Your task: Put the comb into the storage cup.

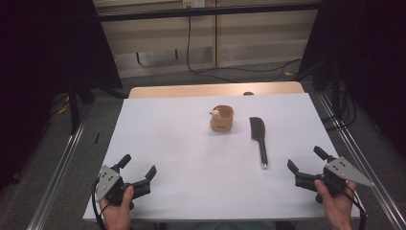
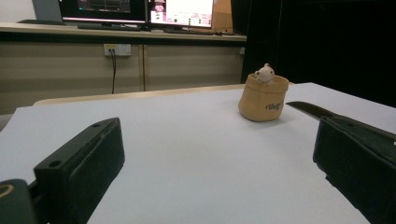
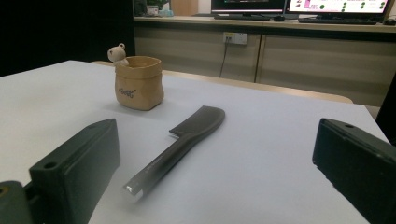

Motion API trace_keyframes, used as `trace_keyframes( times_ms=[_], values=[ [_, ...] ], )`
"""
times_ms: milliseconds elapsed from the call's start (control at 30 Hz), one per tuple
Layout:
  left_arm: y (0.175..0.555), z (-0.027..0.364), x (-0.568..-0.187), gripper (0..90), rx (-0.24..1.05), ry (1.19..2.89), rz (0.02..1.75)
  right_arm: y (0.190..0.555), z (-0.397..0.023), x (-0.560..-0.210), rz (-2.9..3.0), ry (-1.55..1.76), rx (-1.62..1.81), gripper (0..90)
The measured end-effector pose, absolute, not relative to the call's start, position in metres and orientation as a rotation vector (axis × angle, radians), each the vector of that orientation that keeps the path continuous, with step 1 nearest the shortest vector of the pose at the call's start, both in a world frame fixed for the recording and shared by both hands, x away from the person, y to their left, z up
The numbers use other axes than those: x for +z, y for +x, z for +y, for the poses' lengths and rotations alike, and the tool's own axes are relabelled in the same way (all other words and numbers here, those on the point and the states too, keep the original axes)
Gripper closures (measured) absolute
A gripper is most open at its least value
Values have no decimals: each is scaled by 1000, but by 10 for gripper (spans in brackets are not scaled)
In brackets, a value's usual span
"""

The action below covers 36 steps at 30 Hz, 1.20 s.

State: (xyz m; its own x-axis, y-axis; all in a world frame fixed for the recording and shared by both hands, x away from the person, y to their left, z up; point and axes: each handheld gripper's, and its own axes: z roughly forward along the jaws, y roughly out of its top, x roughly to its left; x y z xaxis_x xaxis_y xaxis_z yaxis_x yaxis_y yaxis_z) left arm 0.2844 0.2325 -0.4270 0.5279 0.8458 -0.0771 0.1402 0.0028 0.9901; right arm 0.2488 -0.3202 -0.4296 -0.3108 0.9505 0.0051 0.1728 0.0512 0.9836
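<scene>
A tan sack-shaped pot (image 1: 222, 119) with a small white bear figure on its rim stands upright past the middle of the white table sheet (image 1: 182, 153). To its right lies a black cleaver-shaped knife (image 1: 259, 138), blade away from me, handle end toward me. My left gripper (image 1: 139, 171) rests open near the front left corner, held by a hand, nothing between its jaws. My right gripper (image 1: 305, 160) rests open at the front right, just right of the knife's handle end. The pot (image 2: 262, 99) is ahead in the left gripper view; pot (image 3: 138, 82) and knife (image 3: 180, 147) lie ahead in the right gripper view.
The white sheet covers a wooden table (image 1: 215, 89) whose far edge shows behind it. Metal rails (image 1: 62, 163) run along both sides. Cables (image 1: 239, 69) trail on the floor beyond. Cabinets with monitors (image 2: 140, 11) stand at the back wall.
</scene>
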Motion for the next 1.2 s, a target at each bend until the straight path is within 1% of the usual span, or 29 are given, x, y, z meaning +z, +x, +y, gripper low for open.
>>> trace_keyframes(
  times_ms=[467, 867, 1200],
  values=[
    [286, 232, -428, 22, 693, 1495, 897, 268, -299, -426, 1675, 1118, 1351, 8],
    [282, 234, -427, 22, 705, 1486, 889, 298, -283, -414, 1667, 1115, 1356, 11],
    [282, 235, -427, 22, 701, 1490, 887, 318, -284, -409, 1677, 1120, 1328, 7]
  ],
)
